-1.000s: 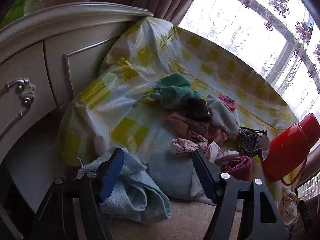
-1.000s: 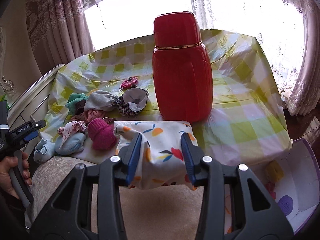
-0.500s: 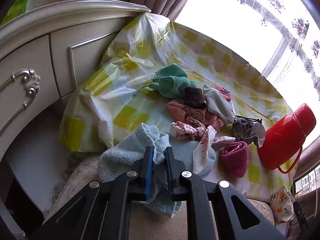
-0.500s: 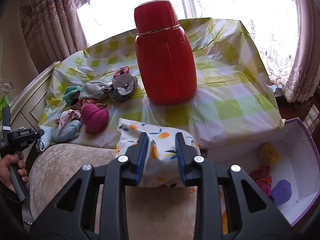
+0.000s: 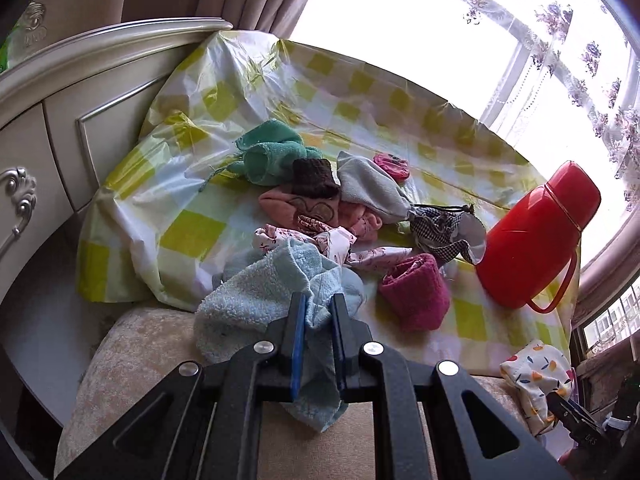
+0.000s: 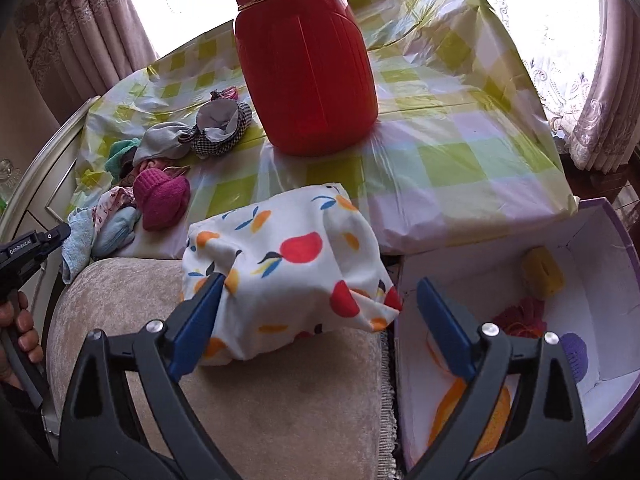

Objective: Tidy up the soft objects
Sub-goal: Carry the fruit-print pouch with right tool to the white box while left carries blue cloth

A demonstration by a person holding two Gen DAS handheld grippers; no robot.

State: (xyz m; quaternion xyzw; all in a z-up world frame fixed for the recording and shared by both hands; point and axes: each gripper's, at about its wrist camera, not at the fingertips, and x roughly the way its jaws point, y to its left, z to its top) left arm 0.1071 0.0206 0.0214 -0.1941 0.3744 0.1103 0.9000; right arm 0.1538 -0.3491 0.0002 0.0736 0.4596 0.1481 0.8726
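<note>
Your left gripper (image 5: 318,332) clamped on the pale-blue terry towel (image 5: 264,292) at the table edge, its lower folds hidden behind the fingers, your right gripper (image 6: 320,320) spread wide around the white fruit-print fabric pouch (image 6: 288,272) beside the white cardboard box (image 6: 600,320), "GenRobot.AI" legible on the left gripper body.

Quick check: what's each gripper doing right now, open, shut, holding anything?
Left gripper: shut on the blue towel.
Right gripper: open, around the fruit-print cloth, not clamping it.

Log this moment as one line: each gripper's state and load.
left gripper: shut on light blue towel | right gripper: open, fruit-print cloth between fingers
</note>
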